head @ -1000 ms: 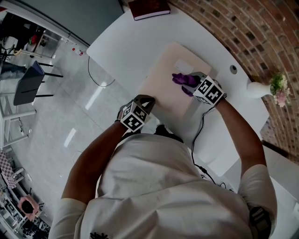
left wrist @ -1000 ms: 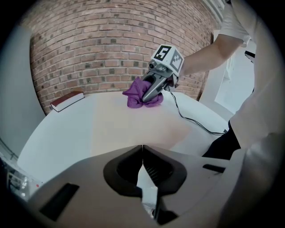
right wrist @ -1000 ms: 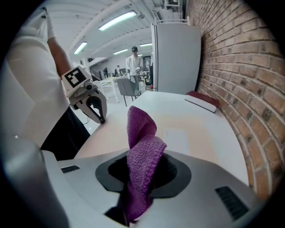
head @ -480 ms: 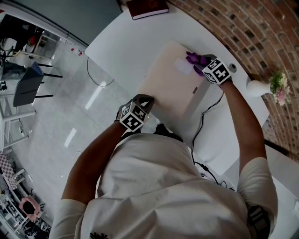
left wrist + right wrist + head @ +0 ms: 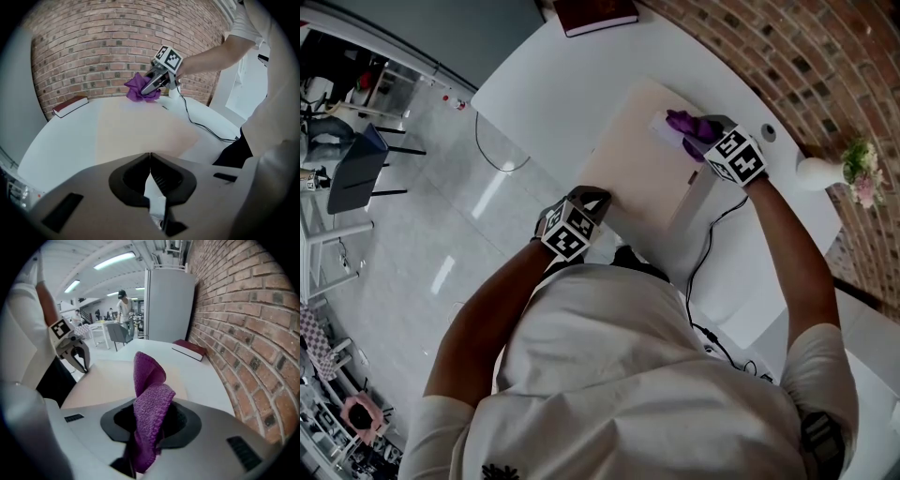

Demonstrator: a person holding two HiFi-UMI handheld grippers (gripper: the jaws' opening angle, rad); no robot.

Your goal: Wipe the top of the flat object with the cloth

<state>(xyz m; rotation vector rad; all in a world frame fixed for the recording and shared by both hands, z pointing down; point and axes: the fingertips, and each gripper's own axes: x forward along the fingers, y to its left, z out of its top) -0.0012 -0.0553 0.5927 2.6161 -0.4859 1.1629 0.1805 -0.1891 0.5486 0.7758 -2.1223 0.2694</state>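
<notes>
tabletop point(image 5: 544, 84): white, rounded edge
flat board point(image 5: 642, 159): beige, lies flat mid-tabletop
book point(image 5: 598, 14): dark red, 12 o'clock of board, well apart
vase point(image 5: 820, 173): white, 3 o'clock
cable point(image 5: 703, 253): black, 5 o'clock

1. Head view: from above my shoulders, looking steeply down on the bench point(image 5: 546, 86); my left gripper point(image 5: 589, 200) and right gripper point(image 5: 705, 133) are both in frame.
2. Left gripper view: low, along my jaws, facing the brick wall point(image 5: 93, 51) across the flat board point(image 5: 140, 131).
3. Right gripper view: close behind my jaws and the cloth point(image 5: 150, 404), looking along the wall; board and opposite gripper shared with view 2.
</notes>
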